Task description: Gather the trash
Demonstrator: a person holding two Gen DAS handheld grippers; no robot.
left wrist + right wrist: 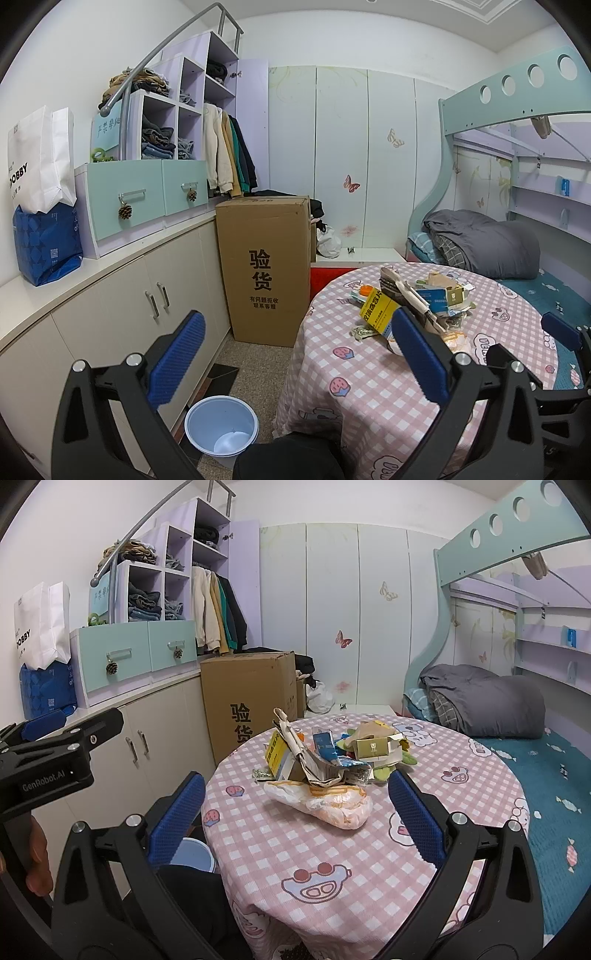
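A pile of trash (332,757) lies on the round table with the pink checked cloth (332,849): a yellow box (277,755), folded paper, blue wrappers and a crumpled plastic bag (325,801) in front. The pile also shows in the left wrist view (413,302). A light blue bin (221,426) stands on the floor left of the table. My left gripper (295,358) is open and empty, held above the bin and the table's left edge. My right gripper (295,812) is open and empty, short of the plastic bag.
A tall cardboard box (264,269) stands beyond the bin beside beige cabinets (147,295). A bunk bed with a grey quilt (487,705) is on the right. Shelves with clothes and paper bags (40,177) sit on the counter at left.
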